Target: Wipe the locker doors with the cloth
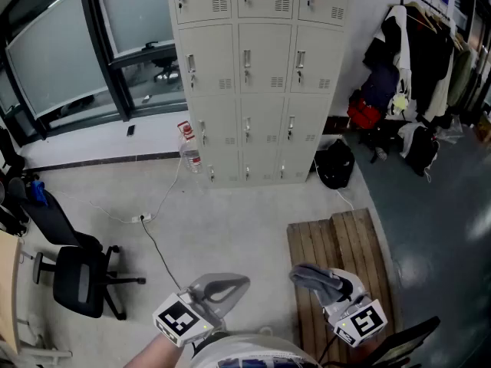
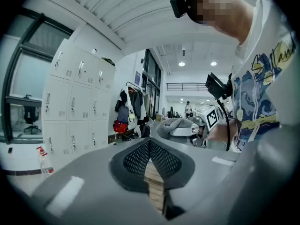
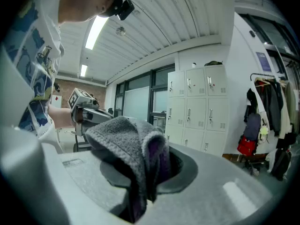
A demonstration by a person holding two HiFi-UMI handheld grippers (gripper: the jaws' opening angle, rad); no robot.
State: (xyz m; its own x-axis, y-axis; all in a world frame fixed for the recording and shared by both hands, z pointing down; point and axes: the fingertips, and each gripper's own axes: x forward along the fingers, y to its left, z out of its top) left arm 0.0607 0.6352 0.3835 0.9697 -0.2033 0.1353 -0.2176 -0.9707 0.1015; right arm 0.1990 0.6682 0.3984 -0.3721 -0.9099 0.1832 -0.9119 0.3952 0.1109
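Observation:
A bank of cream lockers (image 1: pixel 249 75) stands against the far wall, all doors closed; it also shows in the left gripper view as lockers (image 2: pixel 75 102) and in the right gripper view as lockers (image 3: pixel 194 111). My right gripper (image 1: pixel 316 277) is low at the lower right, shut on a folded grey cloth (image 3: pixel 133 149), which drapes over its jaws. My left gripper (image 1: pixel 222 287) is beside it at the lower middle, shut with nothing in it (image 2: pixel 150 161). Both are well short of the lockers.
A wooden pallet (image 1: pixel 337 244) lies on the floor under my right gripper. A water bottle (image 1: pixel 189 148) stands at the lockers' left corner, with a cable (image 1: pixel 153 236) across the floor. An office chair (image 1: pixel 77 274) is at left. A coat rack (image 1: pixel 418 60) and bags (image 1: pixel 335 163) are at right.

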